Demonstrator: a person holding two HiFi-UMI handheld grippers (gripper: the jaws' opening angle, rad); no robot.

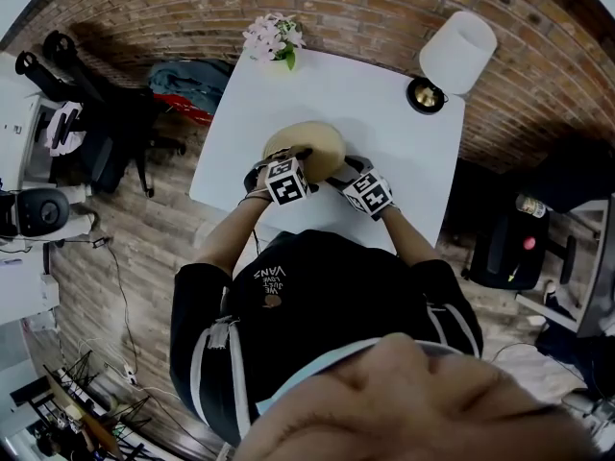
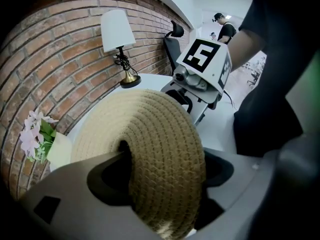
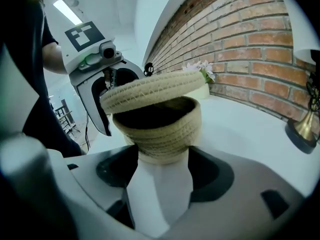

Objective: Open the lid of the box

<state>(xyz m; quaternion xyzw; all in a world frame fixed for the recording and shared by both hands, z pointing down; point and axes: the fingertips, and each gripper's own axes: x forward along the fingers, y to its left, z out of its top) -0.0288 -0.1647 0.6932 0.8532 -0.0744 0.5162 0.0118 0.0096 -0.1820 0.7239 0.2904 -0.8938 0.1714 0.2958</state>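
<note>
— Box [image 3: 165, 131], item 1, woven, round, natural fibre. Location?

— On the white table [image 1: 384, 113], toward the person's edge of it, between the 2 grippers.

— Item 2, lid [image 3: 150, 91]. Condition?

— Same weave, flat disc. Not seated: it stands tilted over the box's mouth with a dark gap under it, widest on the side facing the right gripper's camera.

— Left gripper [image 2: 162, 171]. State?

— Clamped on the lid at its rim. The disc passes edge-on between the 2 jaws, 1 jaw over it and 1 under.

— Right gripper [image 3: 161, 156]. State?

— Narrow, jaw tips set either side of the box's lower wall. By my reading they pinch it and steady it, though the contact itself is hard to confirm.

— Bearing for the next move?

— In the head view the left gripper meets the lid from the box's near-left and the right gripper meets the body from the near-right, so the 2 face each other across it. The lid is the left's alone. I judge it should travel up and off toward the left's own side while the right holds the body down.

— Progress?

— Lid parted from the box, but not yet carried clear of the mouth.
</note>
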